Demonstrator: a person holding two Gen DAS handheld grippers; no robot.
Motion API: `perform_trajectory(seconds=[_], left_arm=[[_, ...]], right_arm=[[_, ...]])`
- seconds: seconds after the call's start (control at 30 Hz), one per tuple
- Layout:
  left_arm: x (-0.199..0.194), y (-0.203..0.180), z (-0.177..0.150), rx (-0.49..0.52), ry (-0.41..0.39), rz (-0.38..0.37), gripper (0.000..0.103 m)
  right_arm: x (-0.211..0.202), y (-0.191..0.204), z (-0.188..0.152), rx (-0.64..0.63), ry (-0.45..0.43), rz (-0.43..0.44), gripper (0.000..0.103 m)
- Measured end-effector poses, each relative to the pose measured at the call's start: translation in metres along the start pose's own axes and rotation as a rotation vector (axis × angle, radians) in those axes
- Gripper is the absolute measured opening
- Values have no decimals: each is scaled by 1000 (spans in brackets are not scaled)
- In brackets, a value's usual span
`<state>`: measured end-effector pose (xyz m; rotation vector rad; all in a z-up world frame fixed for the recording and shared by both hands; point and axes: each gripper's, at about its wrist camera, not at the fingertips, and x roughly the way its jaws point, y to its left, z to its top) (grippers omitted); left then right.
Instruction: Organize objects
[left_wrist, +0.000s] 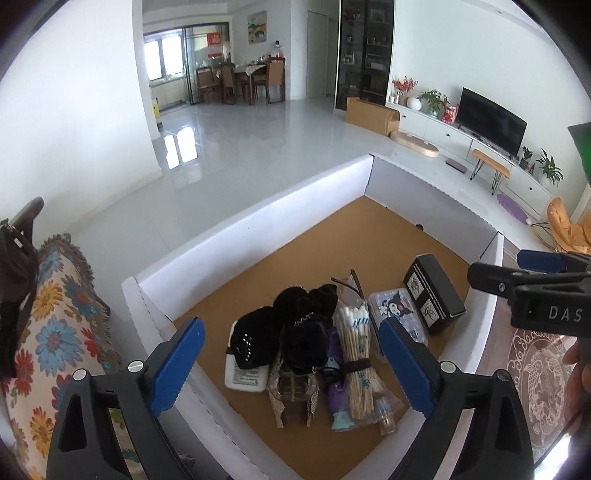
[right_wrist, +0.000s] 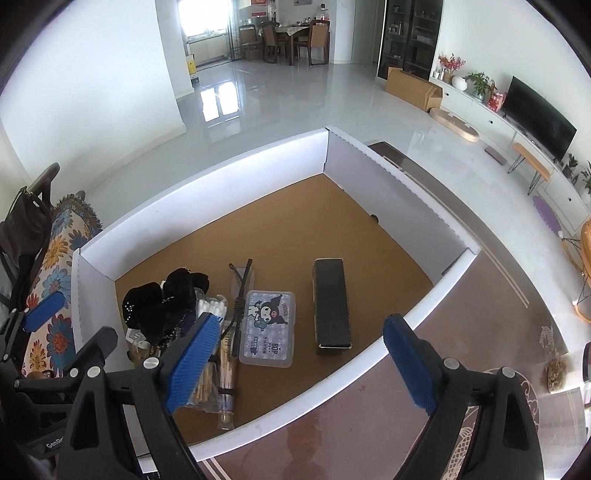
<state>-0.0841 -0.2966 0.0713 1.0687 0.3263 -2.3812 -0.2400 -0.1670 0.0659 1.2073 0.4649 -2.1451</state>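
Now | left gripper (left_wrist: 291, 365) spread, nothing between its pads | right gripper (right_wrist: 299, 365) spread, empty | both above white box (right_wrist: 207, 173) | inside: cotton swabs (left_wrist: 356, 332), cartoon case (right_wrist: 269, 328), black box (right_wrist: 331, 302) lying apart

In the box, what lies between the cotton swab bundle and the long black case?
The clear cartoon-print case lies flat between the cotton swab bundle and the long black case, clearest in the right wrist view.

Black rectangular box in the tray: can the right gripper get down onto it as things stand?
Probably yes. The black box lies alone on the tray floor, apart from the cartoon case, nothing on top. The right gripper is open and empty above the near wall.
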Motion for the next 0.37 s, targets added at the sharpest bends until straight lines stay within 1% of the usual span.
perform_trajectory(seconds=[0.27, 0.37], left_arm=[[7, 2, 0, -16, 32, -5, 96], [4, 2, -2, -12, -3, 11, 96]], right_arm=[[5, 0, -4, 8, 4, 5, 91], [5, 0, -5, 13, 2, 7, 91]])
